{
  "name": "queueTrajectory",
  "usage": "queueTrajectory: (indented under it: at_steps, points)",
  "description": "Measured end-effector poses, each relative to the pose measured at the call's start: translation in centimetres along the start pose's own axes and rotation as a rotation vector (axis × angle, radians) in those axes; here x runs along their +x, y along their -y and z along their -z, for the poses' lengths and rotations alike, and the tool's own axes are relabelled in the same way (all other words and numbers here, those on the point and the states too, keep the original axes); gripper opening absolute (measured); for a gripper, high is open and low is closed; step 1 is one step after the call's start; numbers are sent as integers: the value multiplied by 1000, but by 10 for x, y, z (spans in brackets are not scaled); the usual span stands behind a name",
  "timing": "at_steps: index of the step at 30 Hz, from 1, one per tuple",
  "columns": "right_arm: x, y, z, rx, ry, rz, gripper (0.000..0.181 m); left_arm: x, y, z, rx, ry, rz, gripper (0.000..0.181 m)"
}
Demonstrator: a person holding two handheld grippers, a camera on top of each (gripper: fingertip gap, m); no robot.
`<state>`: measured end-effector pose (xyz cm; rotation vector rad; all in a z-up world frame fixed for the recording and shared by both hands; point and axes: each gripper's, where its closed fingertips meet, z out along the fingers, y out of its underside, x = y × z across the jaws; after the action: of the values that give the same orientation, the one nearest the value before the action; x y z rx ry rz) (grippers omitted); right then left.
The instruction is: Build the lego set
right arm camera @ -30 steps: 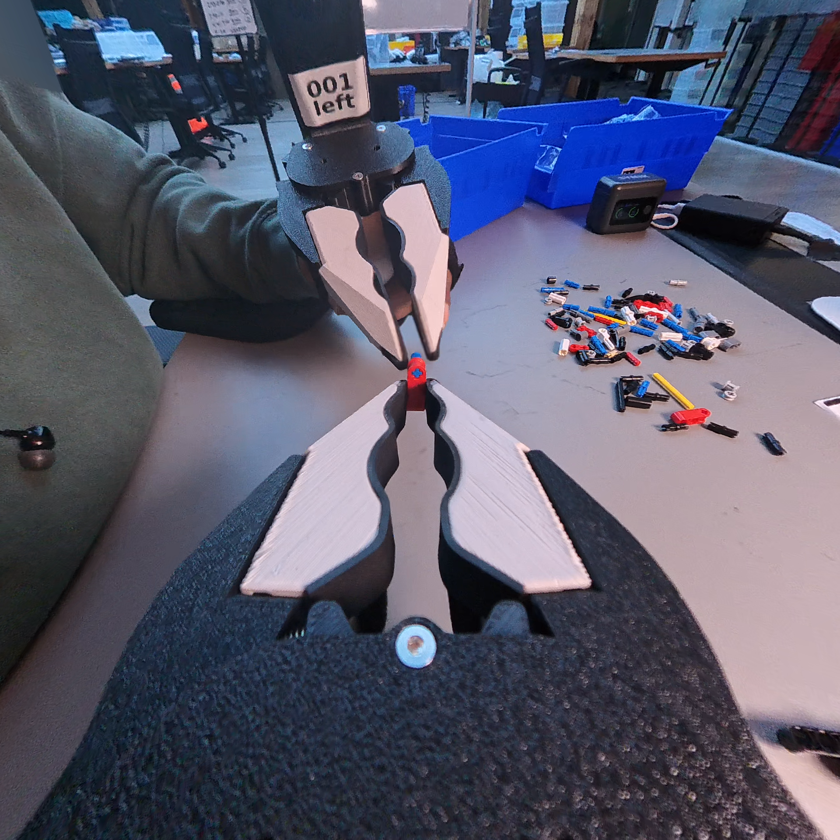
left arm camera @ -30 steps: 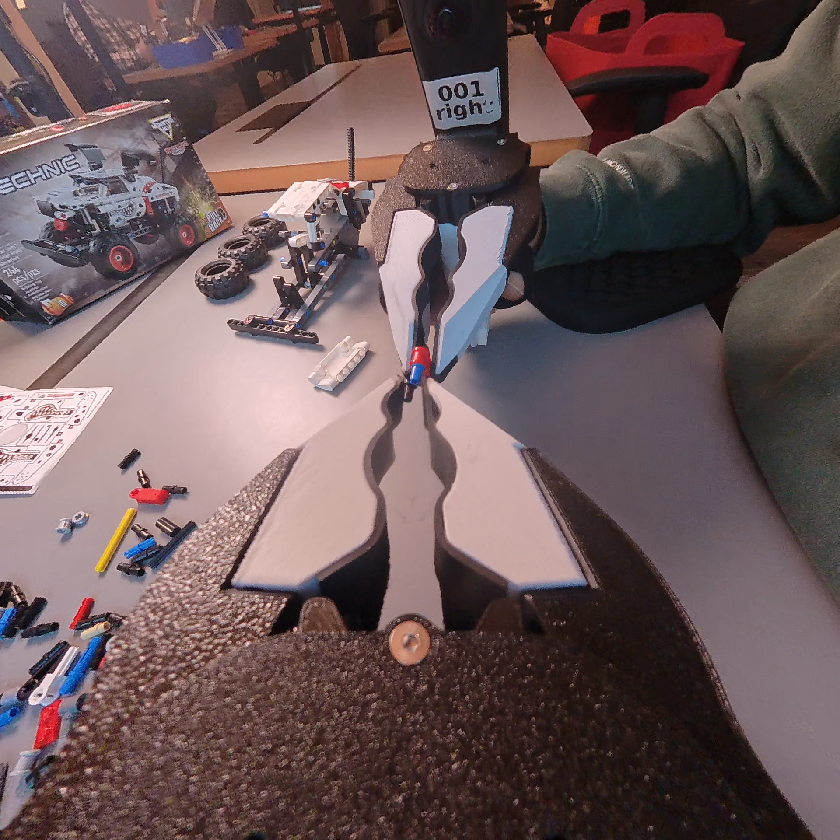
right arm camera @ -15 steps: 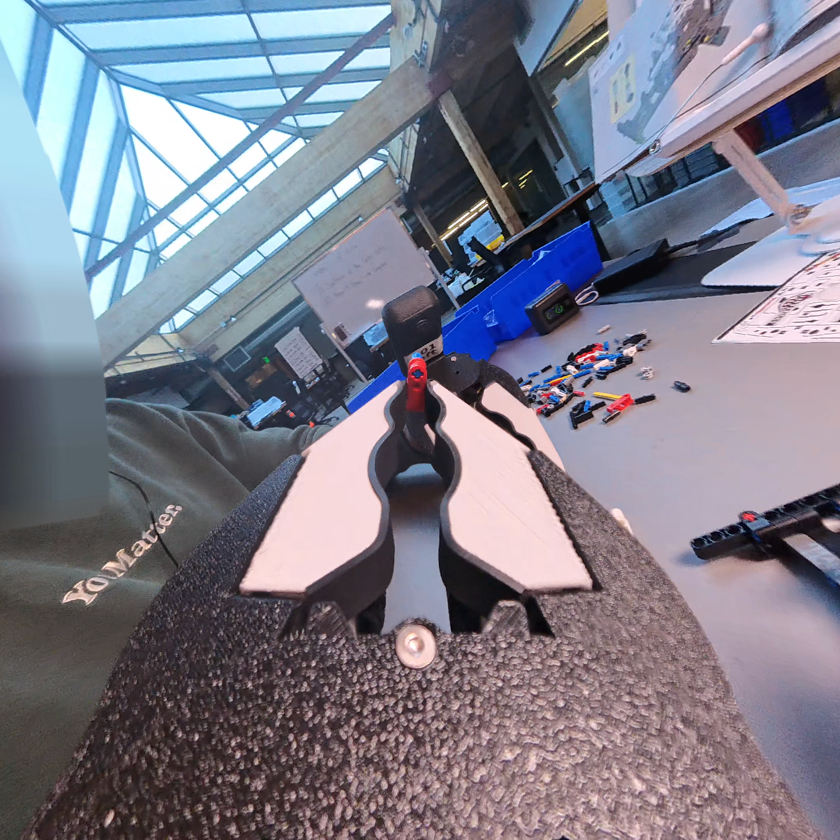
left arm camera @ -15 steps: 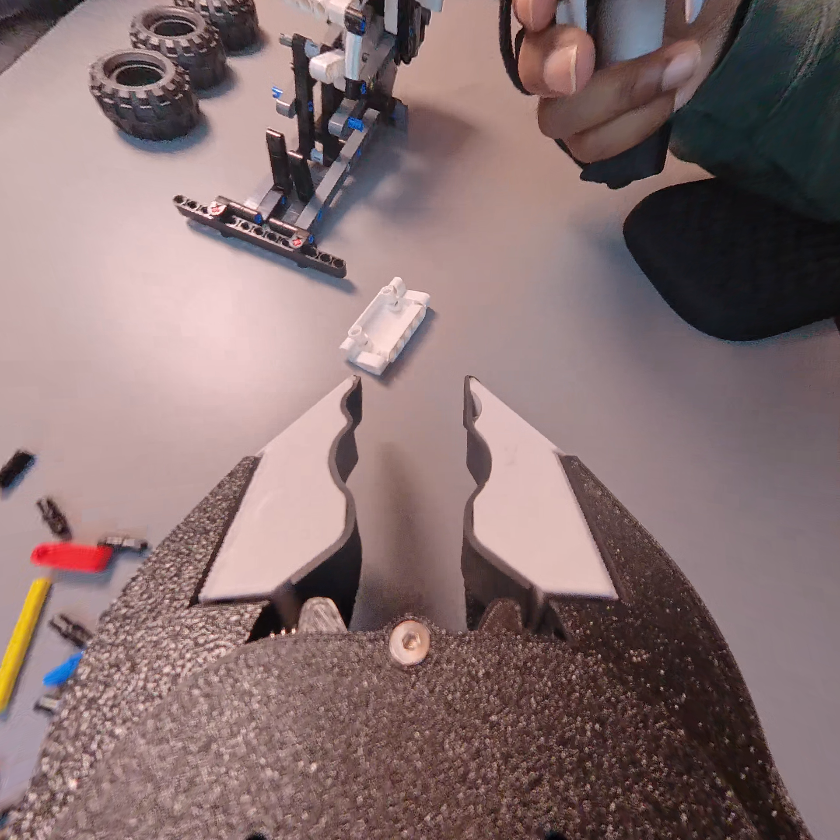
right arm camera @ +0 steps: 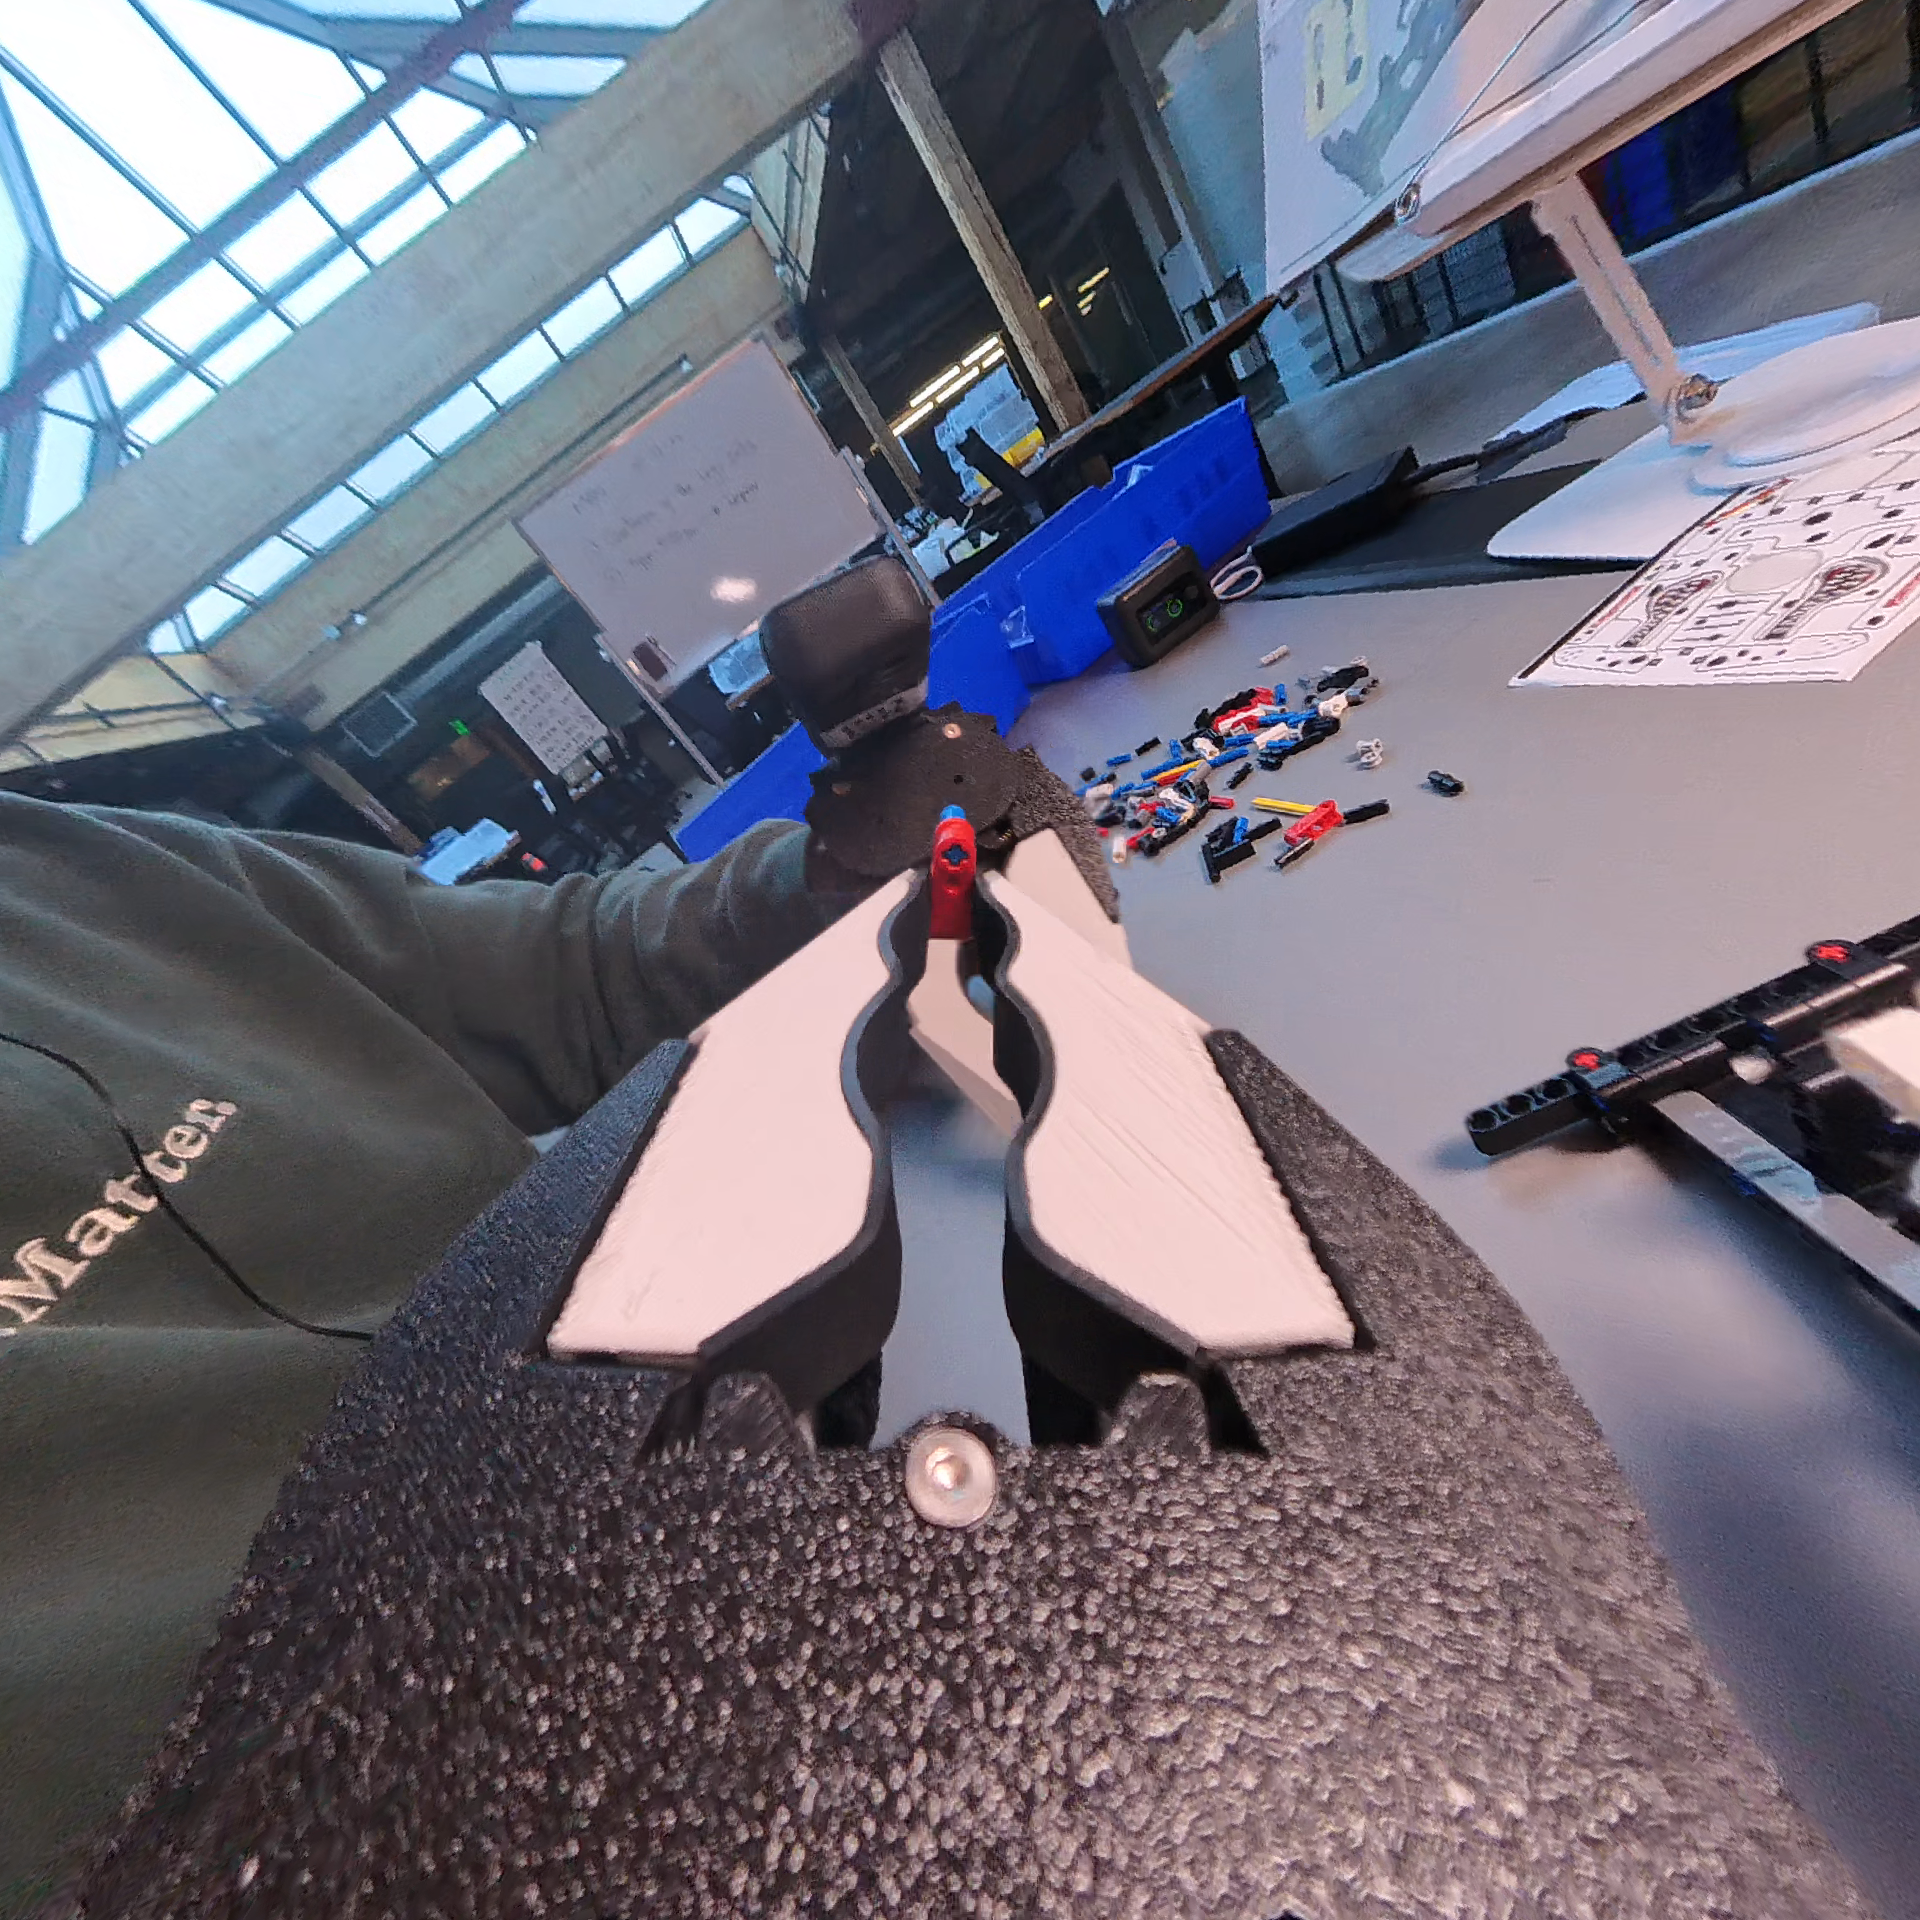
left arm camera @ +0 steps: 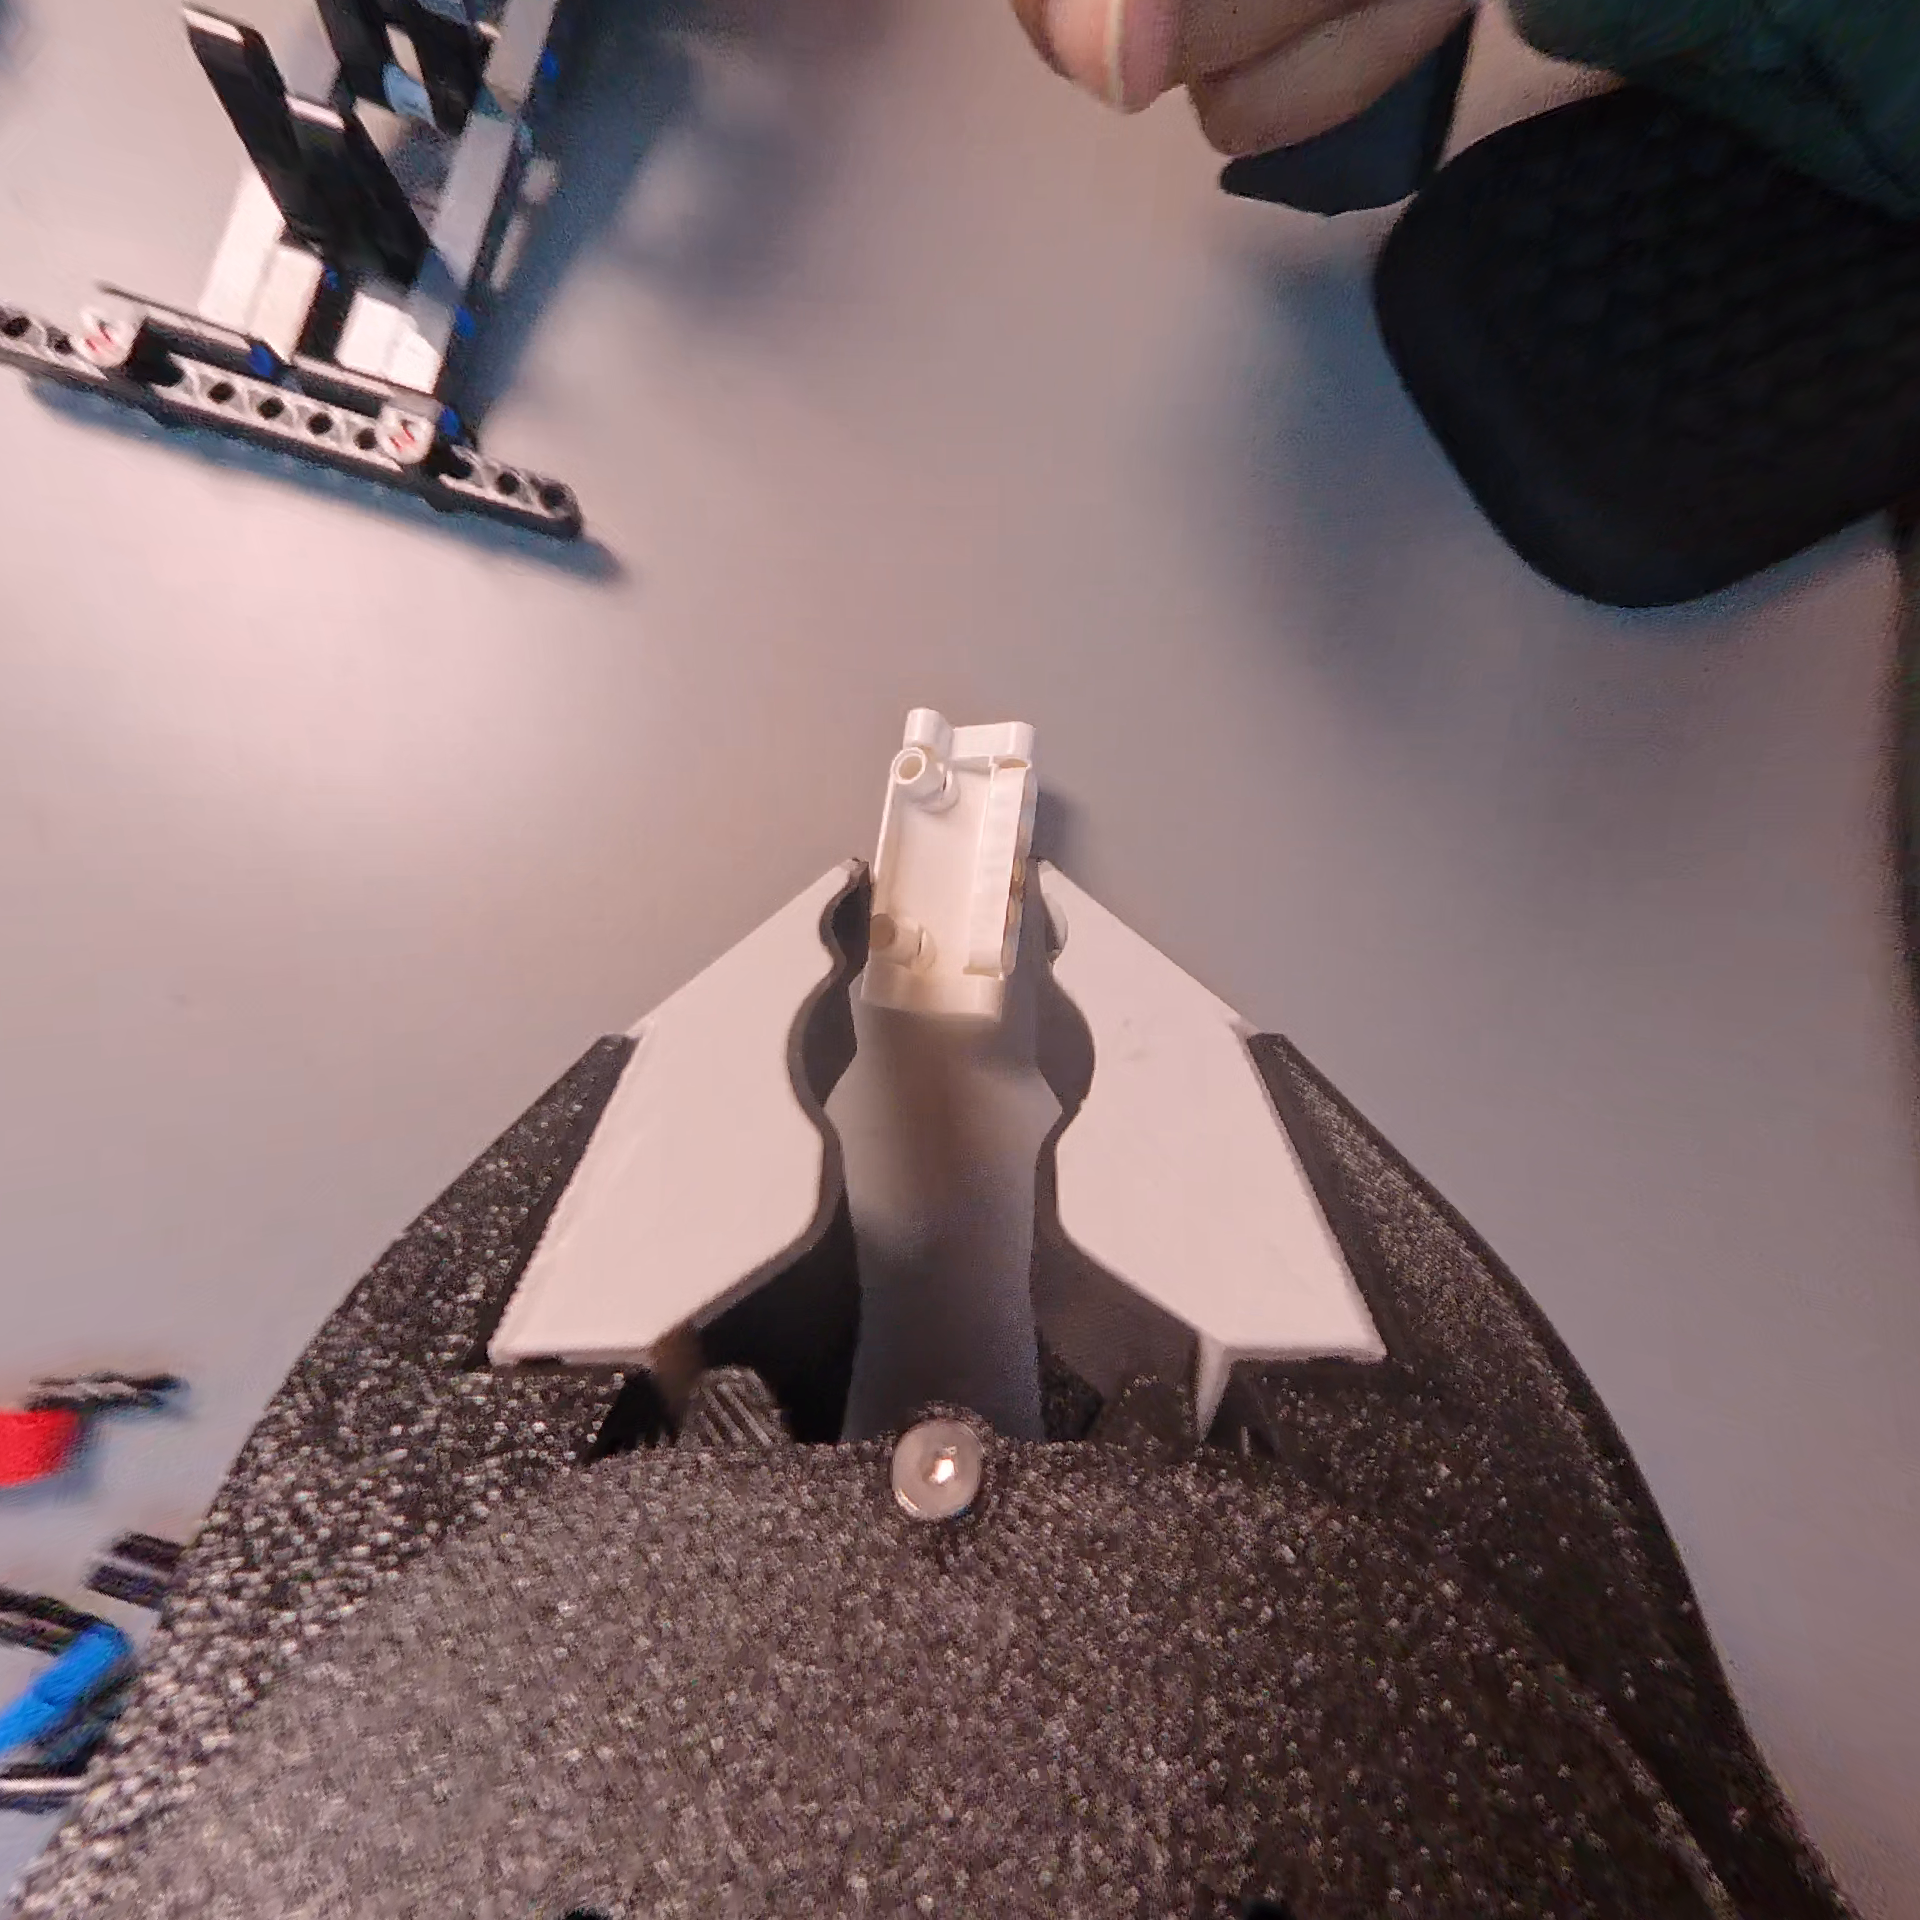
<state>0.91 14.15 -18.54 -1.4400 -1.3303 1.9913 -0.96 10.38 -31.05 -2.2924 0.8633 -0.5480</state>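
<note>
White panel piece (left arm camera: 951, 894) sits between the left gripper (left arm camera: 951, 904) fingertips
Right gripper (right arm camera: 951, 899), seen only in its own view, pinches a red connector (right arm camera: 950, 878); a green sleeve (right arm camera: 343, 997) bears lettering

I'm working in what looks like a big shared workshop or maker lab. Overhead runs a glazed skylight roof (right arm camera: 260, 229) on heavy beams. Behind my grey desk (right arm camera: 1455, 894) I see a whiteboard (right arm camera: 707, 499), blue storage bins (right arm camera: 1132, 520), more worktables and chairs farther back, and loose building pieces (right arm camera: 1216, 748) scattered about.
</note>
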Motion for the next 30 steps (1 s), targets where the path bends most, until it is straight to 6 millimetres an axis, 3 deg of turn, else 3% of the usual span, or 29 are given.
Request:
queueTrajectory:
  at_steps: [4, 7, 9, 14, 17, 19, 22, 26, 30]
  points:
    - [-5, -15, -11, -75, 0, 47, 8, 48, -33, 30, -16, -164, 204, 30]
    - [-9, -25, -19, -119, 14, 56, 8, 88, -46, 54, 17, -336, 341, 30]
    - [-10, -31, -24, -141, 19, 50, 8, 101, -53, 62, 29, -380, 388, 30]
    - [-8, -39, -30, -161, 4, 31, 8, 65, -64, 62, 79, -190, 426, 34]
    - [-8, -41, -30, -161, -7, 32, 8, 27, -65, 75, 143, 23, 415, 36]
    - [-9, -43, -32, -169, -6, 39, 8, 19, -67, 87, 152, 118, 348, 35]
    - [-8, -48, -34, -189, -4, 41, 8, 38, -66, 96, 147, 145, 149, 28]
    - [-8, -52, -36, -208, -1, 47, 8, 80, -69, 86, 122, 149, -161, 20]
    - [-9, -55, -37, -218, 6, 45, 8, 81, -90, 69, -6, 193, -258, 28]
